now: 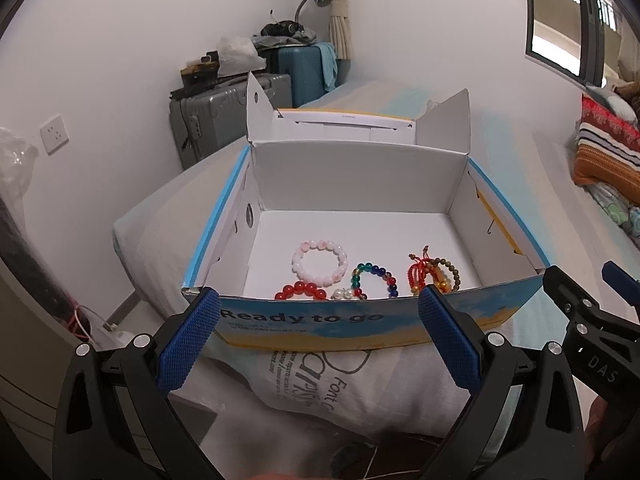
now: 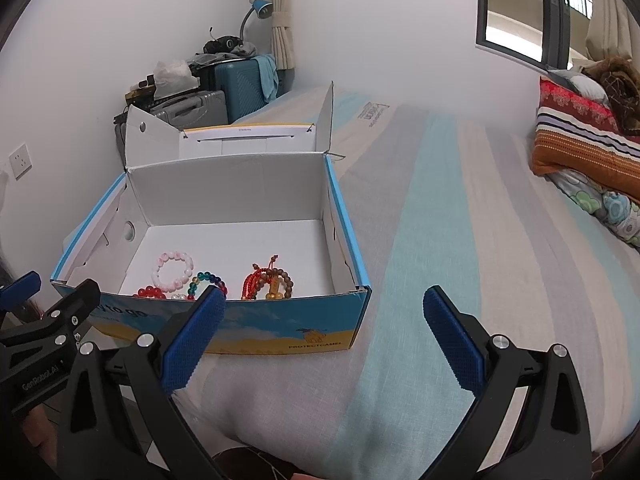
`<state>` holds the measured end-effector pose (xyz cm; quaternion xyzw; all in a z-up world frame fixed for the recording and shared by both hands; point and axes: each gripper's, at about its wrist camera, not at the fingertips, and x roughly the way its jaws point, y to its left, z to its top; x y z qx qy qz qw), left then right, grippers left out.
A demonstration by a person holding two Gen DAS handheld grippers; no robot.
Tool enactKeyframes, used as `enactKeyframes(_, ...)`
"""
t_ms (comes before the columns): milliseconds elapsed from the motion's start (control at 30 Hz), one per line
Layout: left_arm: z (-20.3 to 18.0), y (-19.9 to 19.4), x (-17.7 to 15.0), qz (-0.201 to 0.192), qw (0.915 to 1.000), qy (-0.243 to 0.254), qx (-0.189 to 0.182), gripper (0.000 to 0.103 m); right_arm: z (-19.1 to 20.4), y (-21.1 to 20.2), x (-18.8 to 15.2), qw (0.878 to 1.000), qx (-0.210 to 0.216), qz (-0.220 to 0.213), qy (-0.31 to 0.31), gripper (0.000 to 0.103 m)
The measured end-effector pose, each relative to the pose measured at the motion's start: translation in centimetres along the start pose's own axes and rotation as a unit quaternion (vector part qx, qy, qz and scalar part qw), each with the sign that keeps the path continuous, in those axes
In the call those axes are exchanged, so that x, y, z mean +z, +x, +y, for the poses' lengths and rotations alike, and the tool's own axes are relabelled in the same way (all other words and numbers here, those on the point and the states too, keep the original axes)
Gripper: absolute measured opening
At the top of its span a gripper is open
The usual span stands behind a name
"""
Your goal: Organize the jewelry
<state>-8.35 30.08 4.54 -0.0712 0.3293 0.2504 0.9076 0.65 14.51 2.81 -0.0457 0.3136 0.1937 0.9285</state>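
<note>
Item: open white-lined cardboard box w/ blue-and-yellow printed outside (image 1: 360,184), lid flaps up at rear, sitting on bed w/ striped grey, teal and beige sheet (image 2: 420,240).

Edges/room: box front wall low, side and back walls taller; inner floor bare toward back and left. In right wrist view, wide free sheet to right of box; bed's near edge drops off by the box's near-left corner. Striped red-orange pillow (image 2: 580,140) far right. Grey hard-shell suitcase (image 1: 208,120) and teal hard-shell suitcase (image 1: 304,72) against wall beyond bed.

Contents, all bunched near front wall:
- pink-white bead bracelet (image 1: 319,261), flat, left of centre
- red glass-bead bracelet (image 1: 300,290), just in front of it, partly hidden by wall
- multicolour glass-bead bracelet (image 1: 375,278), centre
- red cord and brown wood-bead bracelets w/ gold beads (image 1: 434,274), right, overlapping

Left tongs (image 1: 316,324): spread wide, holding nothing, tips level w/ box front wall outside, bracelets just beyond and between the pads.

Right tongs (image 2: 322,320): spread wide, holding nothing, aimed at box's front-right corner; left pad overlaps front wall, right pad over bare sheet. Bracelets ahead-left.

Pose: both held low, side by side, pointing forward, slightly down.
</note>
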Motion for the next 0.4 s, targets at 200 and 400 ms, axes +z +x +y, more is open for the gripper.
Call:
enactKeyframes(200,-0.18,-0.01,0.1,0.001,1.0,0.004,-0.004,0.097,0.07,0.17,-0.04,1.0,0.003,0.002,0.001,0.096)
enactKeyframes(400,-0.25,-0.1,0.04,-0.006,1.0,0.005,0.003,0.097,0.22,0.33,-0.2,1.0,0.005,0.005,0.002,0.096)
